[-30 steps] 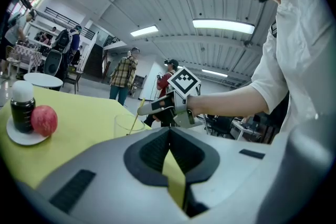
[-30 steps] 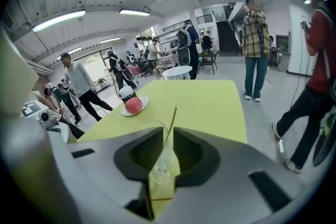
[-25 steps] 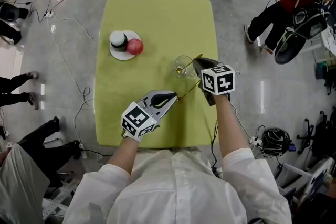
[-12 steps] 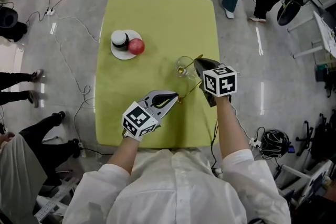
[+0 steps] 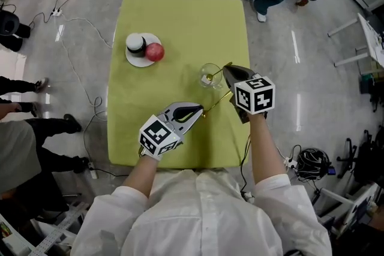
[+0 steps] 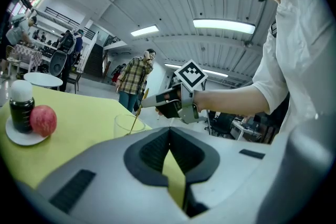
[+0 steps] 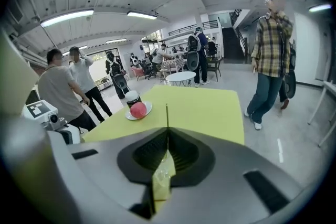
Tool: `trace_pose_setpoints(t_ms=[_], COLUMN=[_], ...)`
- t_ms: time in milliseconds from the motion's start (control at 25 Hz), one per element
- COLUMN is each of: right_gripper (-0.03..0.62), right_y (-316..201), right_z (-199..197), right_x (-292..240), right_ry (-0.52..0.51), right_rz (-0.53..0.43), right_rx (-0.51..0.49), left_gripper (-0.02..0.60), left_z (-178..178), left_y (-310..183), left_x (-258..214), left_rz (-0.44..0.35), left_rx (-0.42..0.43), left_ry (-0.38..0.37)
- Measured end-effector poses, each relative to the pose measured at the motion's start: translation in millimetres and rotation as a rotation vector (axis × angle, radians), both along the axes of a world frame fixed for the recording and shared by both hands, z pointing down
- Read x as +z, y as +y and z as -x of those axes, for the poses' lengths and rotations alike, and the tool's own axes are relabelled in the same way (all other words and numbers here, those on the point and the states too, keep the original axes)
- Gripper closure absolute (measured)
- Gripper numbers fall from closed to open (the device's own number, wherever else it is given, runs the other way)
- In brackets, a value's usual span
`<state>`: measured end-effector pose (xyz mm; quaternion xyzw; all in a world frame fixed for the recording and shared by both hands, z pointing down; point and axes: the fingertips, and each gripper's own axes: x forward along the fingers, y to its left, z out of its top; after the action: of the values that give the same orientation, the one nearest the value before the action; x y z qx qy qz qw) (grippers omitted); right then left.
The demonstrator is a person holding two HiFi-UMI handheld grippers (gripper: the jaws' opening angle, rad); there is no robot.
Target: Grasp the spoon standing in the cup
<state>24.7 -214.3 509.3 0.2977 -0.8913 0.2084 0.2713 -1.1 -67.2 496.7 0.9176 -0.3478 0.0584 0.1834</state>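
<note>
The spoon (image 5: 217,72) stands slanted in the clear glass cup (image 5: 210,77), its bowl at the bottom and its gold handle leaning out over the rim toward 2 o'clock. The cup sits right of centre on the yellow-green bench (image 5: 180,21).

The right tool (image 5: 228,68) is at the cup's 3 o'clock. Its jaws are pressed together on the top end of the handle, and the right gripper view shows the thin handle rising from between the closed tips (image 7: 167,136). The hold looks narrow and close to the handle's end. I would keep the squeeze steady and draw the spoon out along its own slant. A sideways pull would likely lever the rim and tip so light a cup.

The left tool (image 5: 197,111) is at the cup's 7 o'clock, its jaws closed with nothing between them (image 6: 169,136). It is near enough to brace the cup if needed. A second gold utensil (image 5: 217,101) lies on the bench between the two tools.

At the cup's 10 o'clock, well apart, a white plate (image 5: 133,60) carries a red apple (image 5: 155,53) and a dark jar (image 5: 136,45).
</note>
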Motion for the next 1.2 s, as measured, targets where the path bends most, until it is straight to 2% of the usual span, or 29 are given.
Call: trace_pose_setpoints(t_ms=[400, 800, 960, 1200], right_gripper=[0.586, 0.586, 0.586, 0.586], right_y=[10.5, 23.4, 35.5, 56.3], right_z=[-8.0, -20.9, -27.0, -36.6], right_x=[-32.7, -79.7, -88.3, -73.6], right_ry=[-0.054, -0.158, -0.202, -0.255], right_rz=[-0.050, -0.105, -0.084, 0.011], right_rx=[0.004, 0.029, 0.029, 0.034], left_gripper=[0.578, 0.577, 0.578, 0.578], left_z=[-1.6, -1.4, -2.9, -3.4], left_y=[-0.7, 0.3, 1.7, 3.5], left_x=[-0.9, -4.2, -7.2, -6.9], left_rz=[-0.008, -0.021, -0.028, -0.029], left_rx=[-0.001, -0.005, -0.006, -0.009], left_ry=[0.004, 0.006, 0.005, 0.001])
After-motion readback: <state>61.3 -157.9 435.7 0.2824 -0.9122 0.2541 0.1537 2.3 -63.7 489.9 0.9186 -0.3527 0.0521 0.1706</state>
